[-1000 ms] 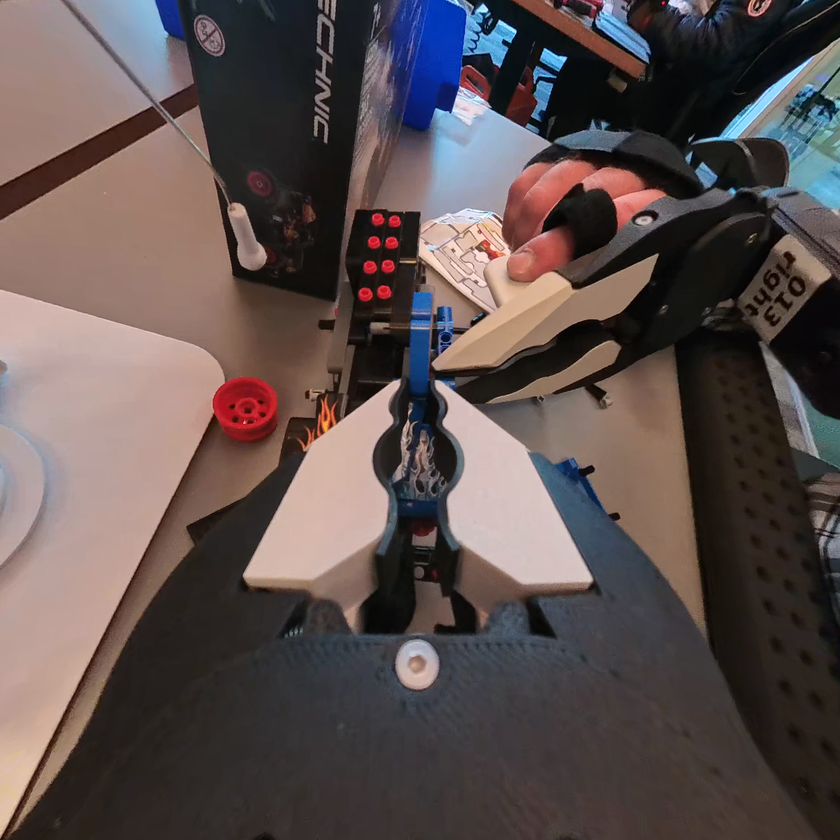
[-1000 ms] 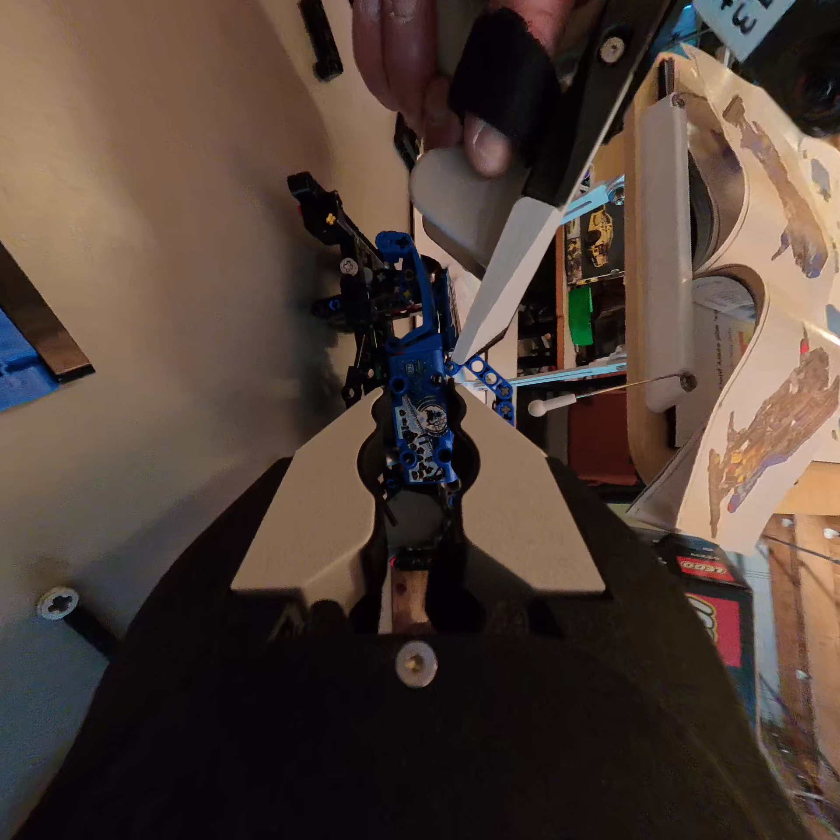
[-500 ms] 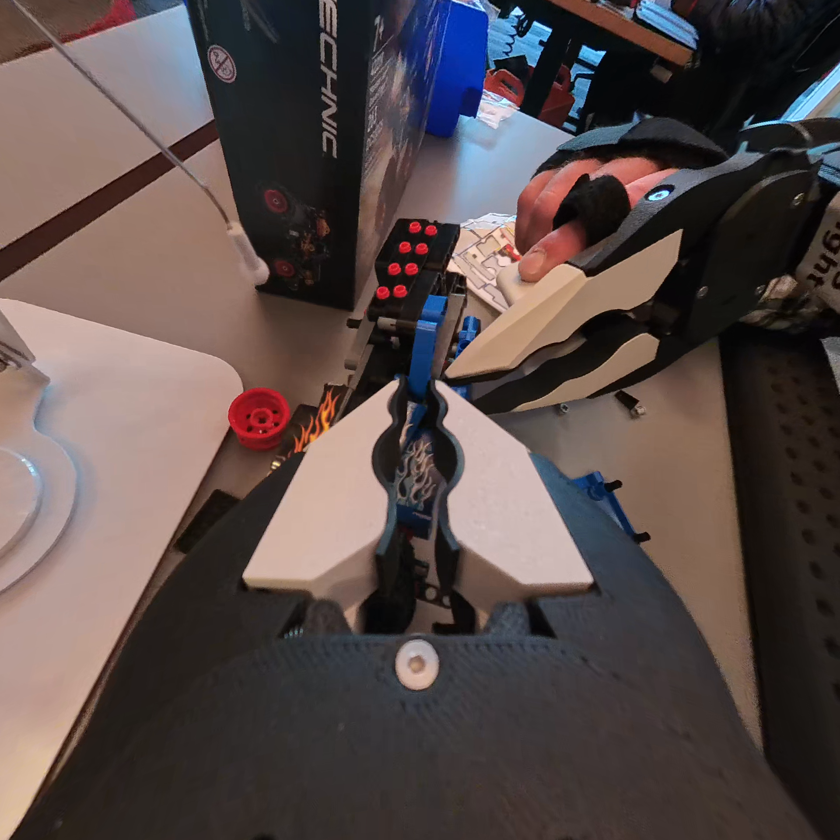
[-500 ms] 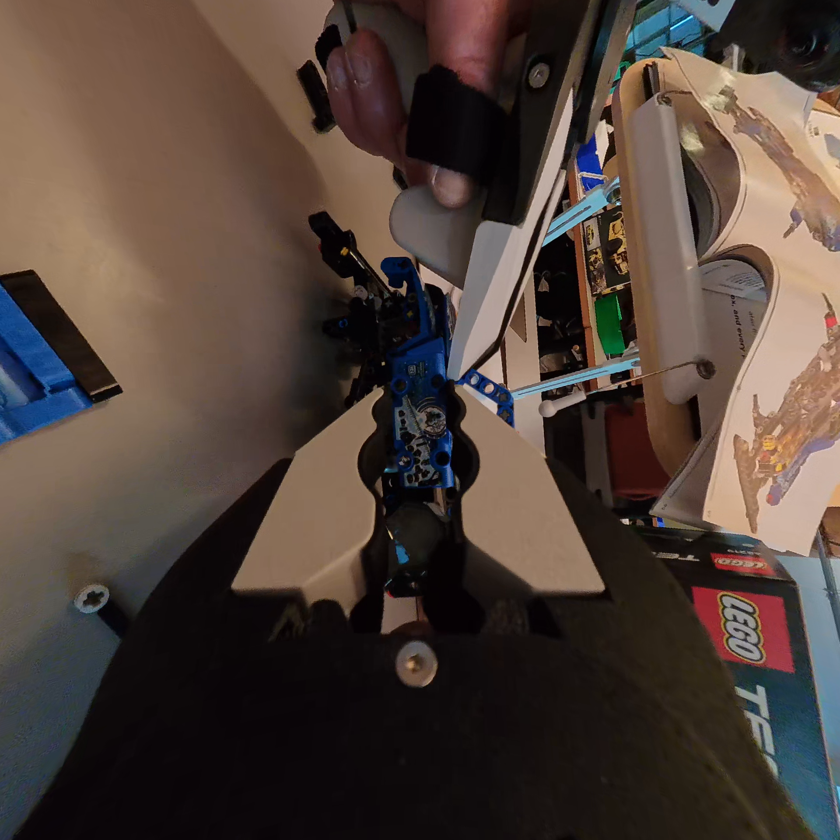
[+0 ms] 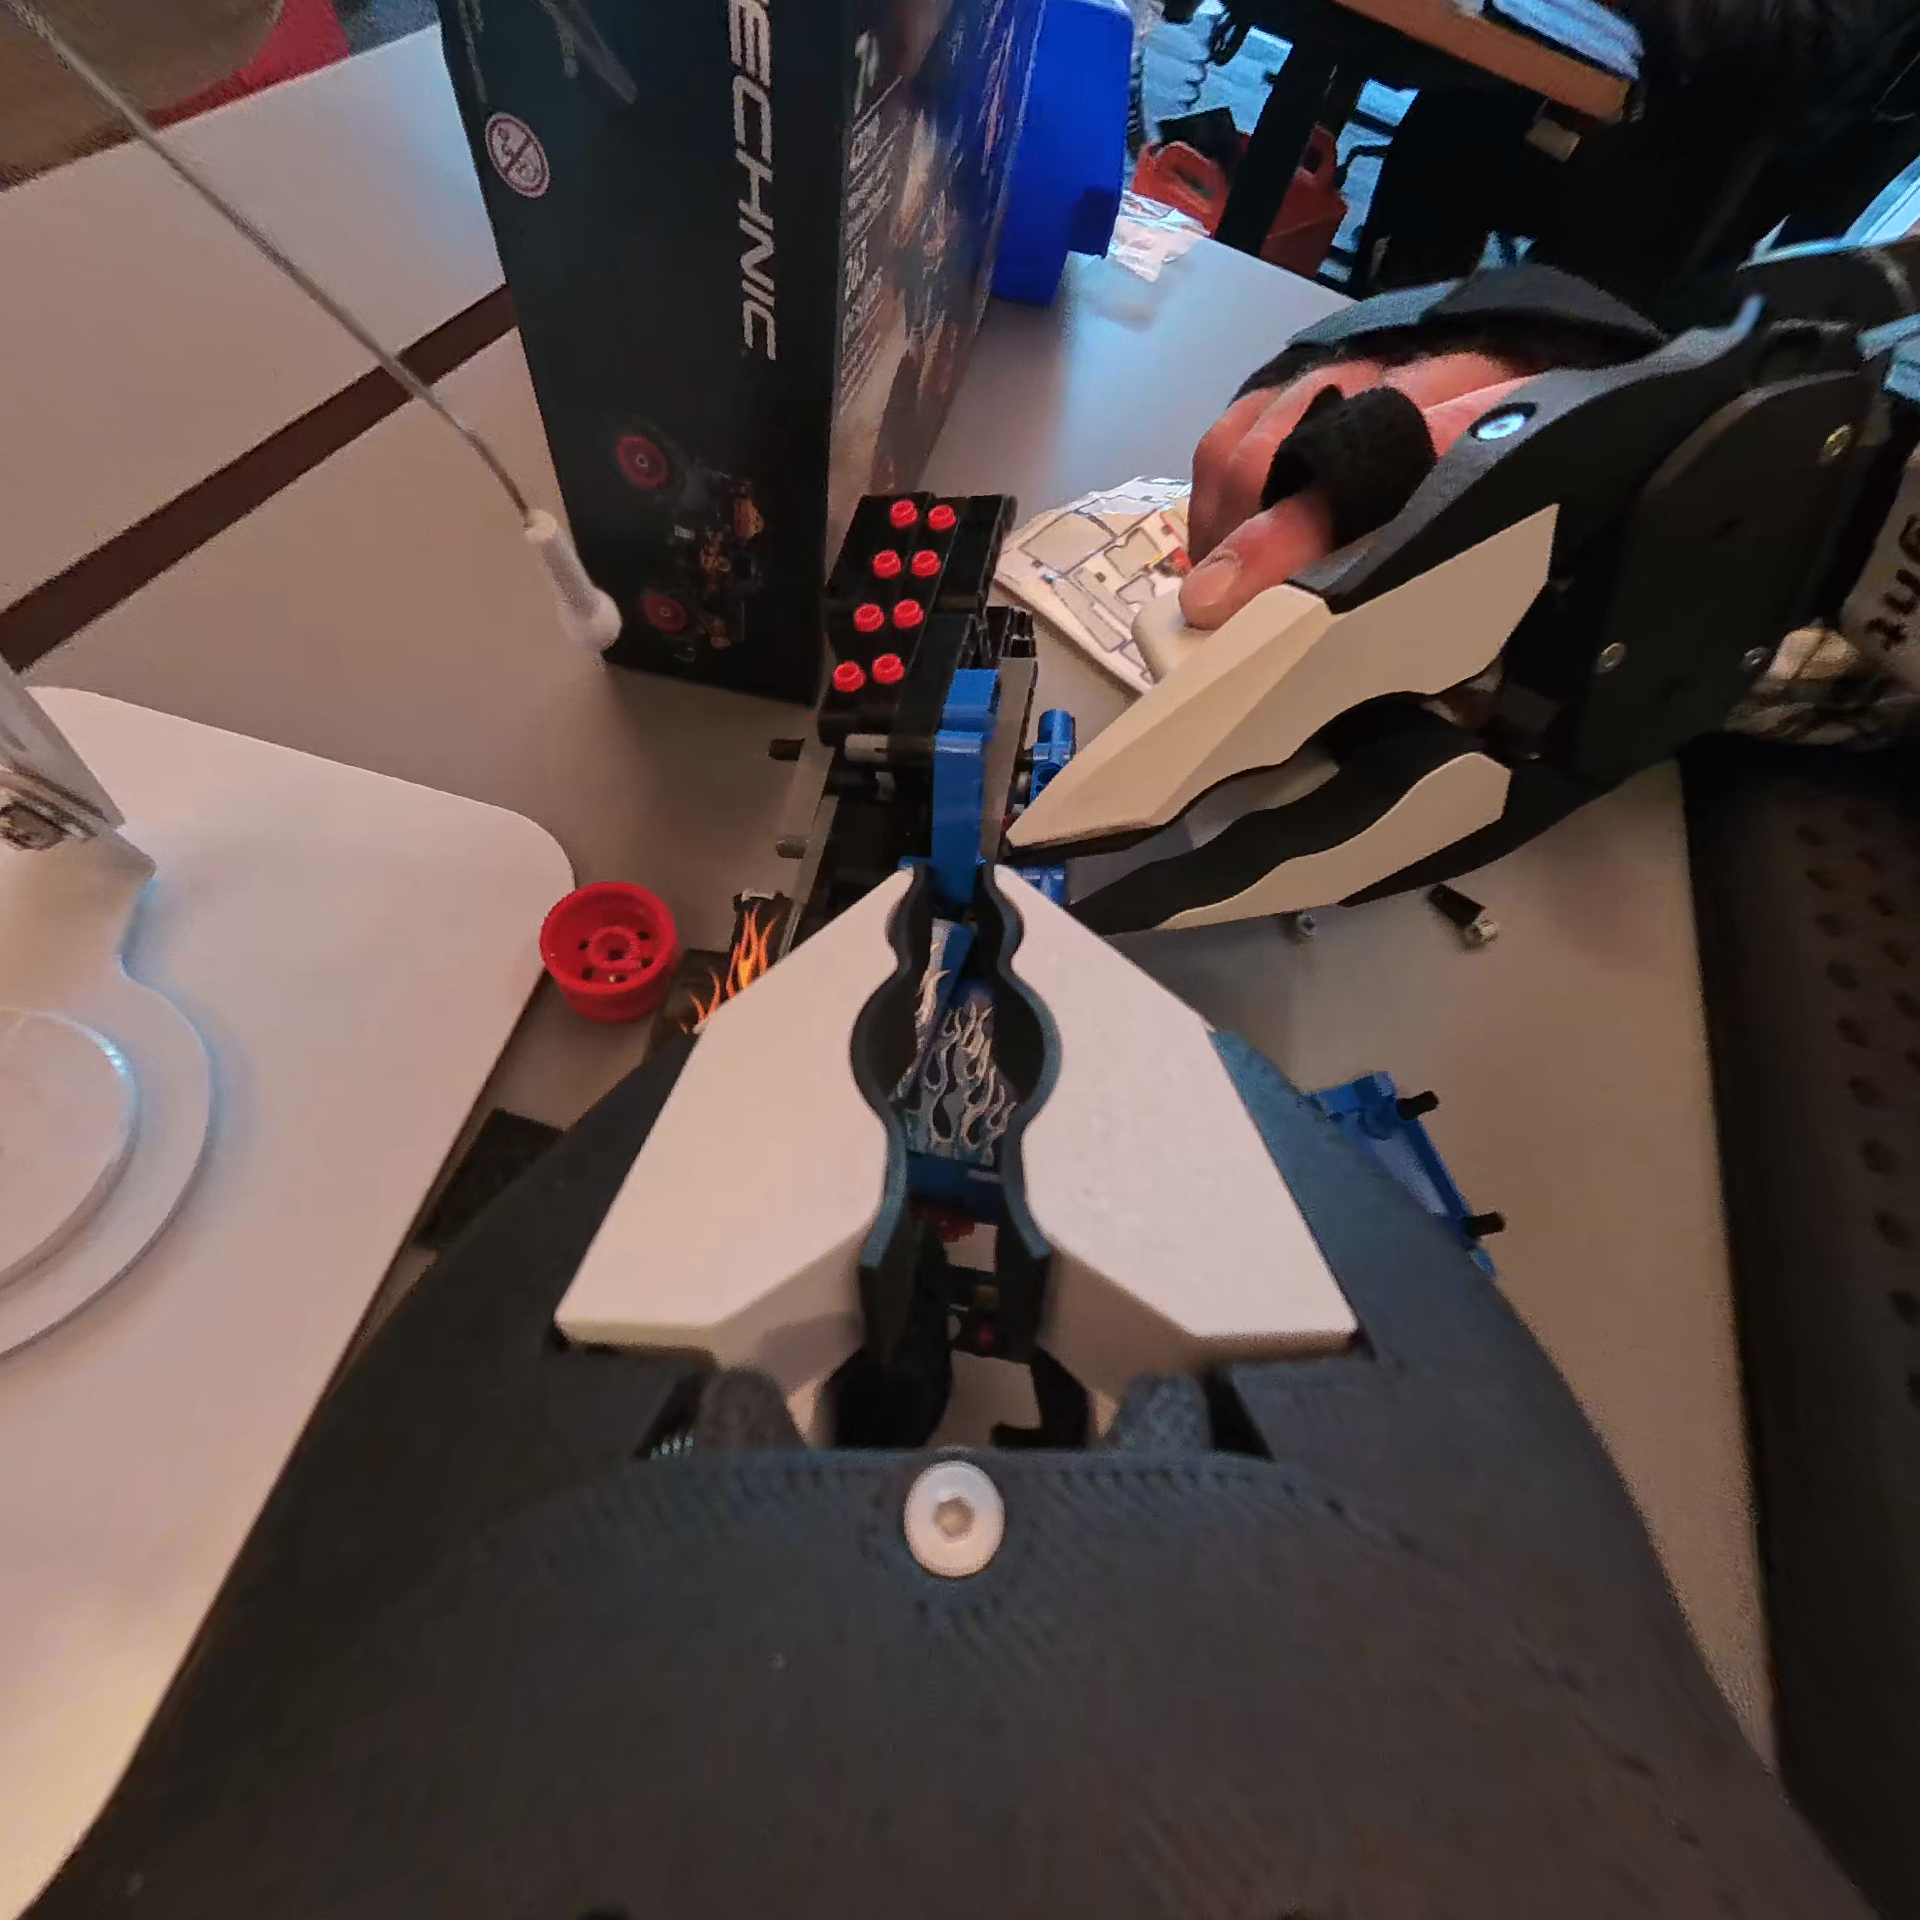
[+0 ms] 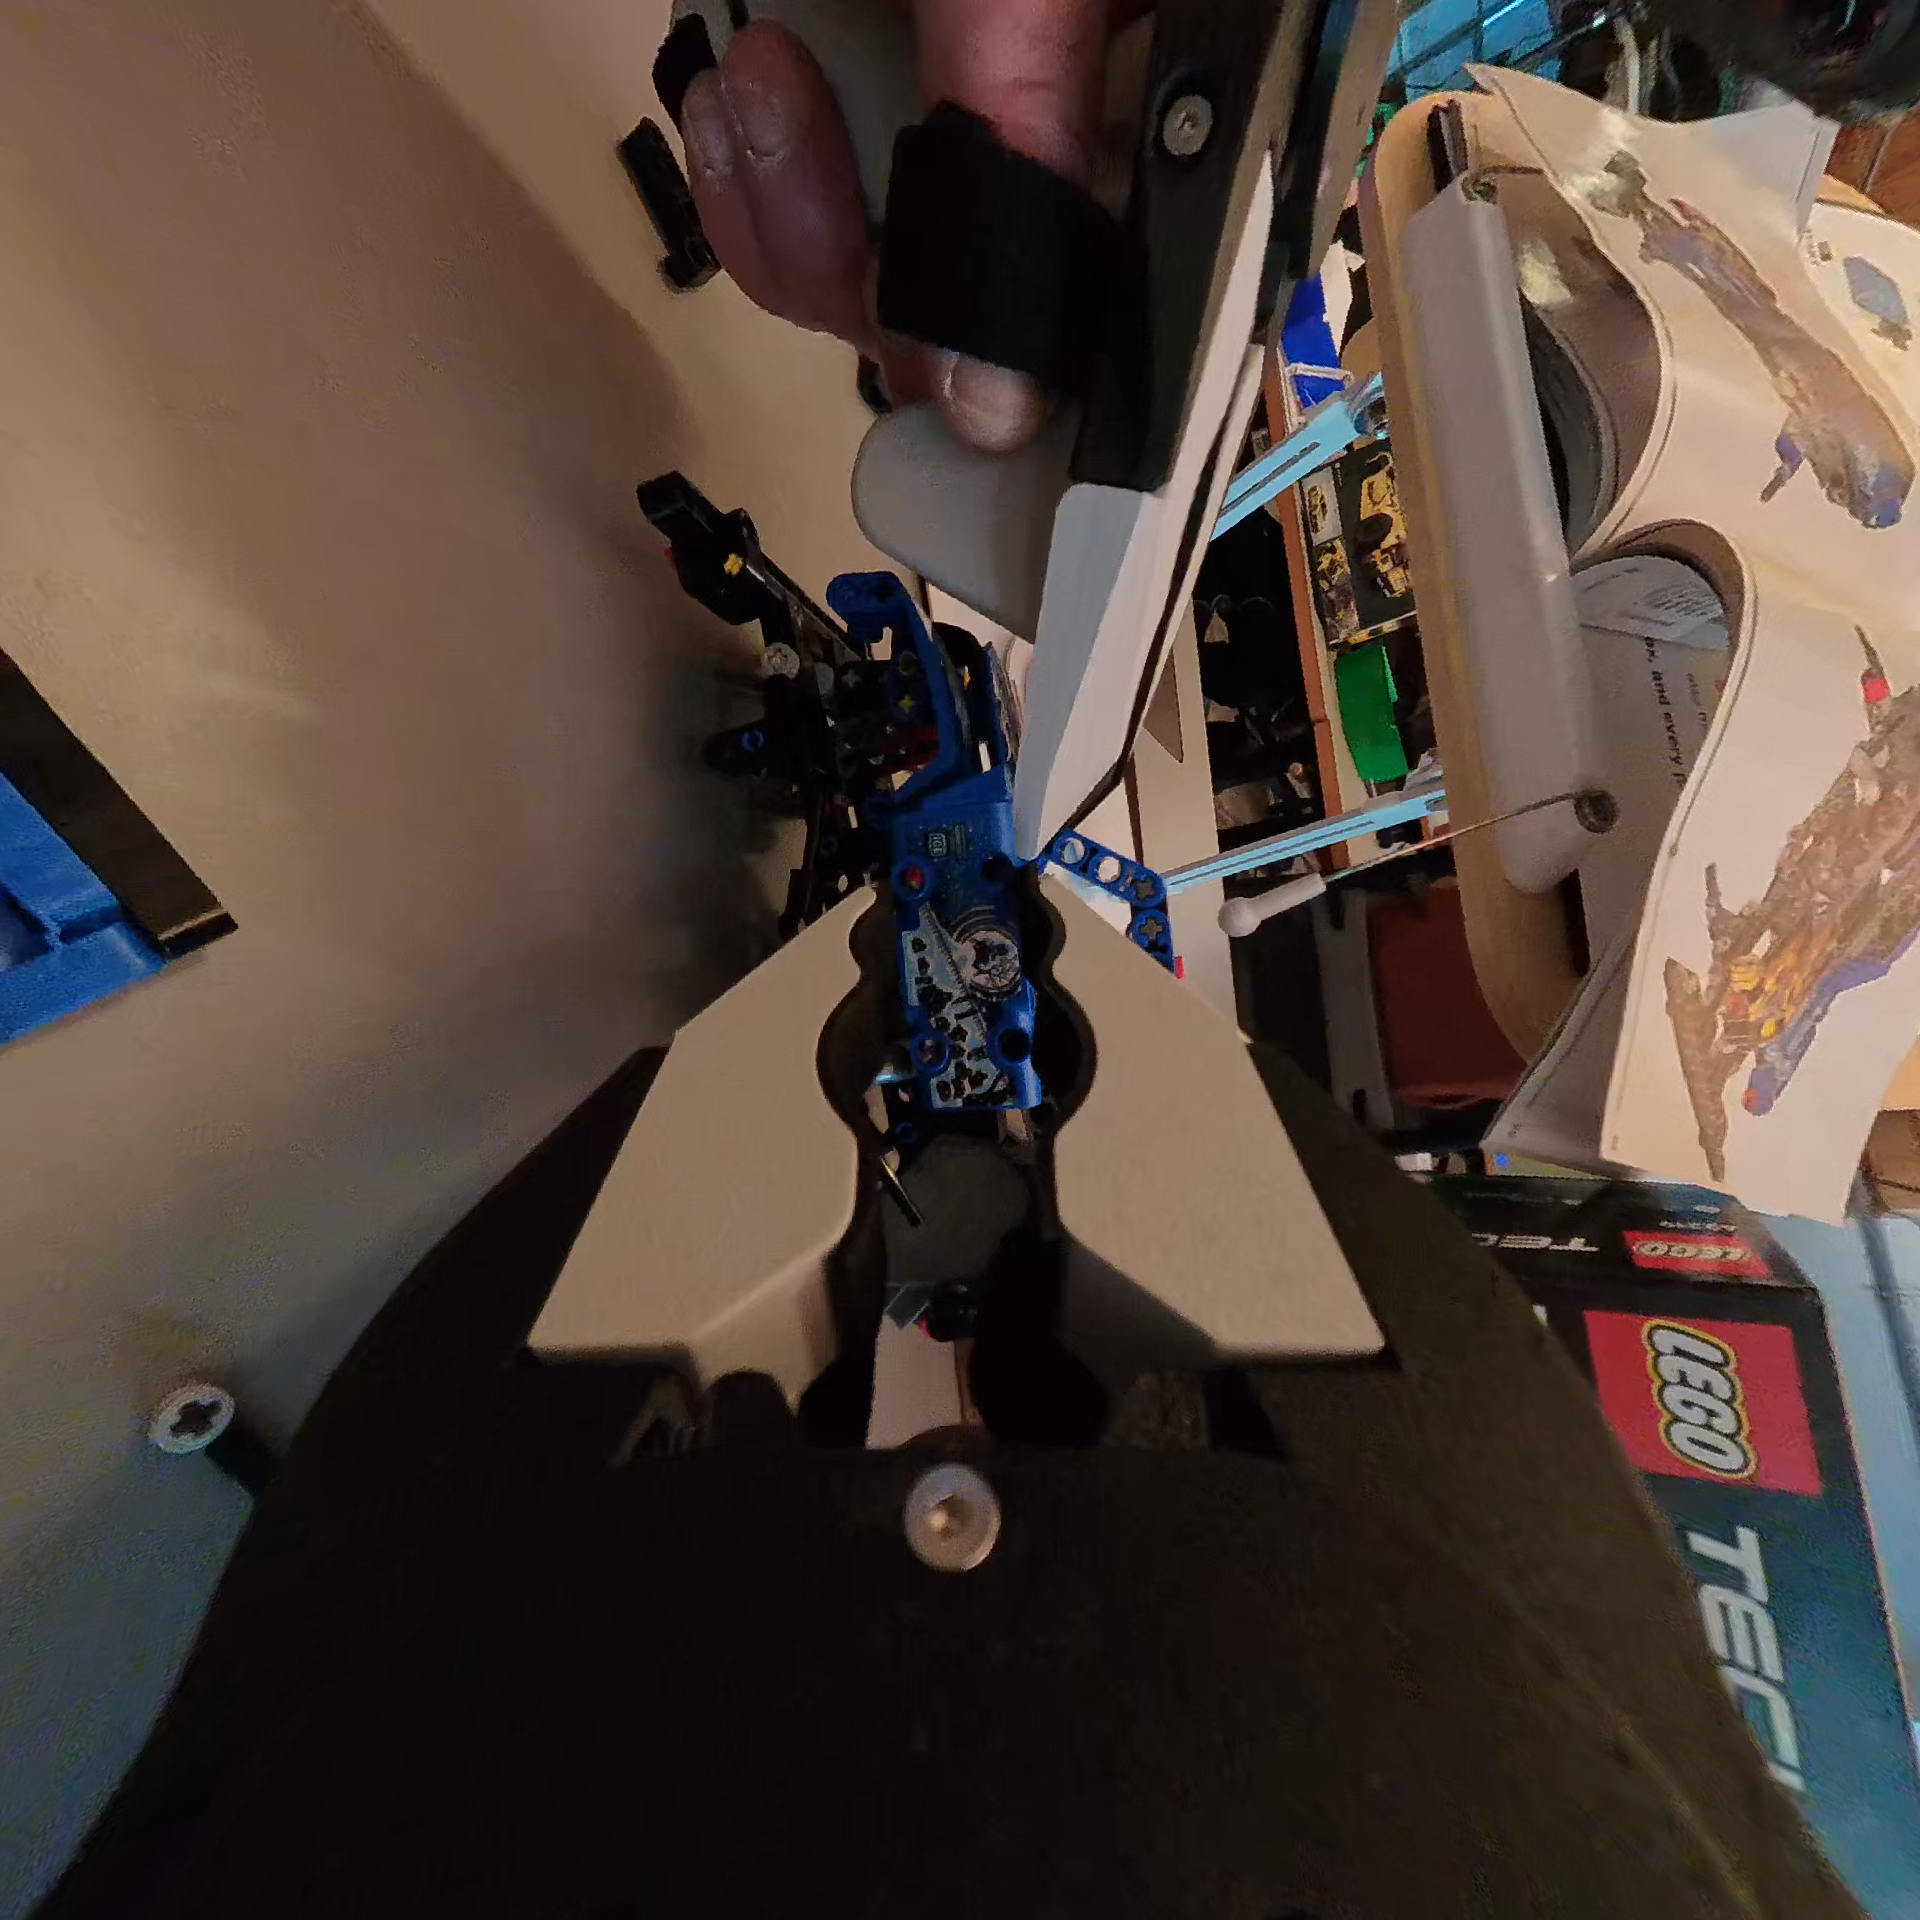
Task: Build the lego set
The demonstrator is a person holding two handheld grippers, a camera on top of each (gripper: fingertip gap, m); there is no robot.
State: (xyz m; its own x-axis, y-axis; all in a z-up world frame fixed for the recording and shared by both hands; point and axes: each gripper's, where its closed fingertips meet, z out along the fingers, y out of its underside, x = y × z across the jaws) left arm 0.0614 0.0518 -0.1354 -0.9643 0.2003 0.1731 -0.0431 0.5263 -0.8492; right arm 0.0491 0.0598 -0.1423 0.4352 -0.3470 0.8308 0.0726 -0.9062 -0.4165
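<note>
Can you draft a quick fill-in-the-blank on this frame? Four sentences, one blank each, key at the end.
1. The loose wheel hub lying on the table is ____ in colour.
2. The left gripper is shut on a blue panel printed with a ____ pattern.
3. The right gripper comes into the left wrist view from the ____ side.
4. The black block carries ____ red studs.

Missing words: red; flame; right; eight
</note>
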